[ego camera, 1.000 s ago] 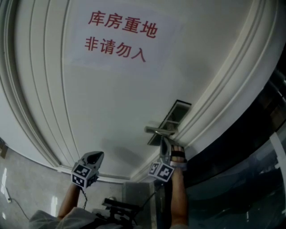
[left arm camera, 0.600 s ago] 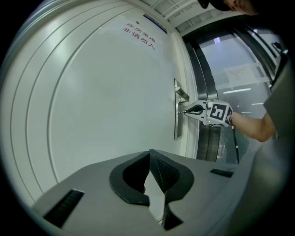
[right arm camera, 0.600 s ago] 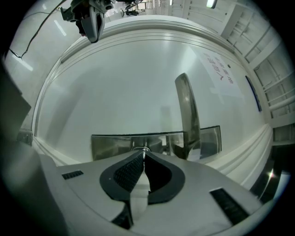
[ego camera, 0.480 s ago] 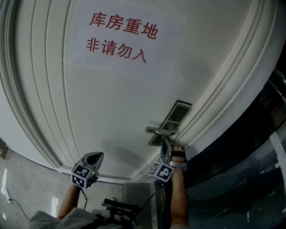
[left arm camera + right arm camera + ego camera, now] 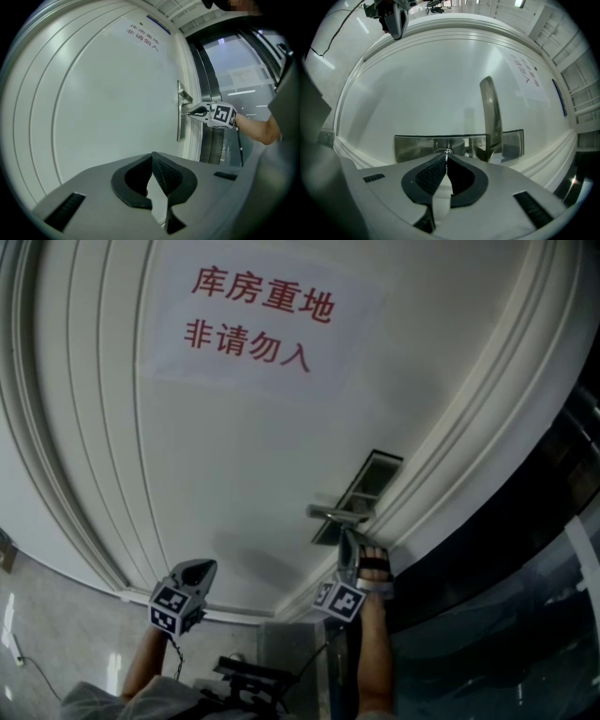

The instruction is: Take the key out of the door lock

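backdrop: white door [image 5: 234,456], red-lettered sign [image 5: 251,320]
key [image 5: 446,152]: in the lock plate [image 5: 412,146], under the handle [image 5: 491,112]
right gripper [image 5: 446,158]: pinched onto the key
left gripper [image 5: 151,158]: clamped together, empty, well aside
step: grip looks set; next, a straight pull out

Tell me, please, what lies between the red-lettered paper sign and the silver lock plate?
Only bare white door panel separates paper sign from lock plate; head view shows it.

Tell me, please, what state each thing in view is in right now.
door, closed.
door handle, untouched.
key, in the lock plate, pinched at its head.
right gripper, shut on the key.
left gripper, shut, empty, away from the door.
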The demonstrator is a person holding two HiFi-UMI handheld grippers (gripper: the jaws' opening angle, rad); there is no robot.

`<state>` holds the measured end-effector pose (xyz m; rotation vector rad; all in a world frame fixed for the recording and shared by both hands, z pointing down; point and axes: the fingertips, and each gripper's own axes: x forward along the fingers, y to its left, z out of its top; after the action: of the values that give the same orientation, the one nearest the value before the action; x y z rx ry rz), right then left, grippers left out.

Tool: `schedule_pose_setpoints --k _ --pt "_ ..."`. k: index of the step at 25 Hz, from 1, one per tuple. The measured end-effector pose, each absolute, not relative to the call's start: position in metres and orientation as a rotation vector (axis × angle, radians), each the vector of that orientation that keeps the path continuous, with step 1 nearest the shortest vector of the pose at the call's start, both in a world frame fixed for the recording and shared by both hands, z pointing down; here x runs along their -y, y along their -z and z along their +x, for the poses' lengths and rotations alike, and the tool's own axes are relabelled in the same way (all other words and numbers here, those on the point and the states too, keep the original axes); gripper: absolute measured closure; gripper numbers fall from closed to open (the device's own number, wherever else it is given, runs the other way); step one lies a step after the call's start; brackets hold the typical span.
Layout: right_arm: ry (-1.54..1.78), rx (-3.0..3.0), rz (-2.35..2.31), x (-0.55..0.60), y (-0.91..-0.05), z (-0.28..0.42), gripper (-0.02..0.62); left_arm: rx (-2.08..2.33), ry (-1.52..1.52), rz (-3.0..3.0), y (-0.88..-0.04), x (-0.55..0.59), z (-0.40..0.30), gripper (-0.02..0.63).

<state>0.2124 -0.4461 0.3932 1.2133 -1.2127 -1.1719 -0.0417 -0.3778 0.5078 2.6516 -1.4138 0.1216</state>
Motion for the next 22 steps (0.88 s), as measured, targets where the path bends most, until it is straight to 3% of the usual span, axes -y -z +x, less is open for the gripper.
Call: schedule_pose_setpoints --k 22 --pt "1.17 1.244 1.239 0.428 -0.392 0.211 0.575 1.402 -0.123 2.669 -0.507 0.363 -0.037 0.601"
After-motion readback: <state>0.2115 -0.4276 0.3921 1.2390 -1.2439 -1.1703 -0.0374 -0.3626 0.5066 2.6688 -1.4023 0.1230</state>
